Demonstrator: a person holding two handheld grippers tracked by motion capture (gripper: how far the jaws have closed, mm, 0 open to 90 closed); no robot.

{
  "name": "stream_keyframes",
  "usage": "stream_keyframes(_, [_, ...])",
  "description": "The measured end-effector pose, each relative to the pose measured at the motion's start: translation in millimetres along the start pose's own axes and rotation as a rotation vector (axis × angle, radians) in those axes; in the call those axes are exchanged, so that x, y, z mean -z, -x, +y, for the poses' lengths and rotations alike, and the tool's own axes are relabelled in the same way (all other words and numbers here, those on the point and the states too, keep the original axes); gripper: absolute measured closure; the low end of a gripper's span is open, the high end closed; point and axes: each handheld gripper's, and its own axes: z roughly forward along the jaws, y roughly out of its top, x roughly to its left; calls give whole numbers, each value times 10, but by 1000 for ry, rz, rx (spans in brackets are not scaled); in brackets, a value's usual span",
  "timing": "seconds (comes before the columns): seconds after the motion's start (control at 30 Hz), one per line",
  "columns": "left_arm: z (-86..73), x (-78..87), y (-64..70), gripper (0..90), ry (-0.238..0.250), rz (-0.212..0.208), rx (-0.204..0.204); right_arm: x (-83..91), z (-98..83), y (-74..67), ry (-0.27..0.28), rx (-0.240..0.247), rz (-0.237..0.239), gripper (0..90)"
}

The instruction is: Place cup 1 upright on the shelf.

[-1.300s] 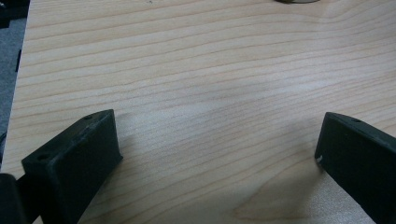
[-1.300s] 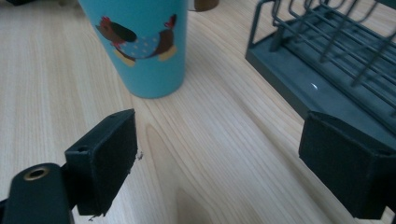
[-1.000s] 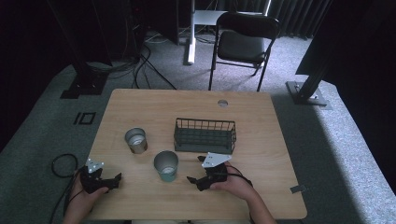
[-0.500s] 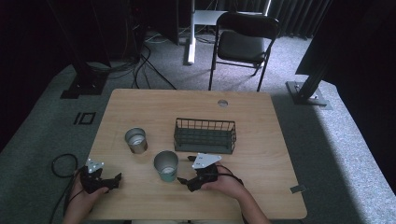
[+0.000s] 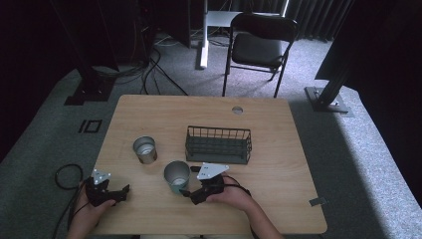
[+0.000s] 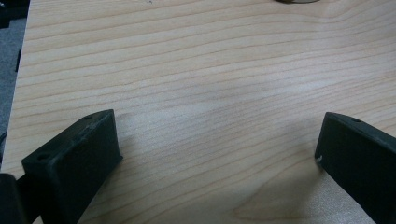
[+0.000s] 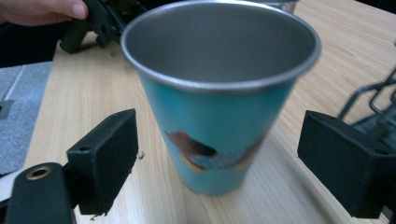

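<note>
Right tongs (image 7: 219, 158) gape wide around the cup (image 7: 219, 98), a tapered steel cup with teal outside, upright at six o'clock on the wood-grain desk (image 5: 278, 124). Left tongs (image 6: 215, 154) gape wide over bare wood.

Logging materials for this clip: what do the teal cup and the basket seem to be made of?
Teal cup: likely metal, judging by its bare grey inside and rolled rim; outside coated teal with a printed picture. Basket: dark wire mesh, probably coated metal.

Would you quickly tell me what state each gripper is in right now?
Left gripper: open, holding nothing, over bare table.
Right gripper: open, jaws either side of the teal cup, not gripping it.
</note>
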Motion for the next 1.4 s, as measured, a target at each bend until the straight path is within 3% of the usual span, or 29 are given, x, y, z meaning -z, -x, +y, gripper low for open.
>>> stream_keyframes(0.3, [0, 0, 0, 4, 0, 0, 0, -88, 45, -20, 33, -7, 20, 117])
stream_keyframes(0.97, [0, 0, 0, 4, 0, 0, 0, -272, 118, -1, 95, -20, 2, 116])
stream_keyframes(1.17, [0, 0, -1, 4, 0, 0, 0, -283, 132, 5, 100, -18, 1, 120])
stream_keyframes(1.3, [0, 0, 0, 4, 0, 0, 0, -279, 155, 2, 98, -10, -33, 127])
stream_keyframes(1.4, [0, 0, 0, 4, 0, 0, 0, -262, 187, -13, 110, -14, -23, 127])
